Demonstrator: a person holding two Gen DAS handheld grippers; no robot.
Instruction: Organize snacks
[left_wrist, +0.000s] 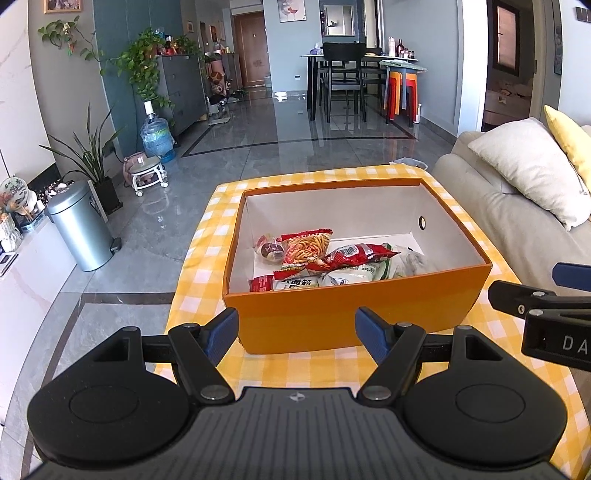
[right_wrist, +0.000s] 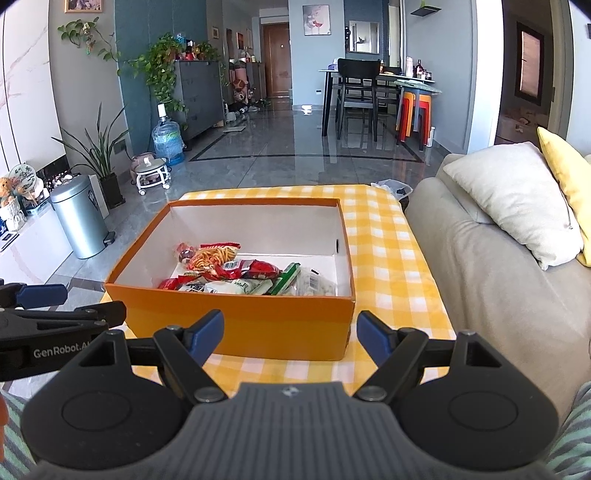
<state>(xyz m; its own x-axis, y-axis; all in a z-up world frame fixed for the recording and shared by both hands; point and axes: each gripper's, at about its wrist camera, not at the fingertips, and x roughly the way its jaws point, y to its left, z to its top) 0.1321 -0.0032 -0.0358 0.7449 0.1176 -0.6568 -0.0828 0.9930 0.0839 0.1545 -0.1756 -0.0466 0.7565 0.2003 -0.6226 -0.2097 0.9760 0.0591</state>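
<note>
Both tools hover short of an open orange cardboard box with a white inside (left_wrist: 354, 317), which stands on the bench under a yellow-and-white checked cloth (left_wrist: 295, 369). The left tool (left_wrist: 295, 334) has its blue-padded jaws spread wide with nothing between them, and the right tool (right_wrist: 290, 334) is the same: wide apart and empty. The snacks already lie in the box, ahead of and below both tools, bunched against the near wall: a red crinkled packet of orange sticks (left_wrist: 306, 245), a red foil packet with a barcode (right_wrist: 255, 268), a white-and-green wrapped packet (right_wrist: 240, 286), a clear bag of pale pieces (right_wrist: 316, 284) and a small round dark sweet in clear wrap (left_wrist: 271, 251). The box's long axis runs across the left tool's view, its near wall squarely in front; from the right tool the box sits ahead and slightly to the left, with bare cloth to the right. No loose snack shows on the cloth, so the sorting looks close to done. Any reach into the pile would have to clear the near wall first, and the left tool seems better centred for that.
</note>
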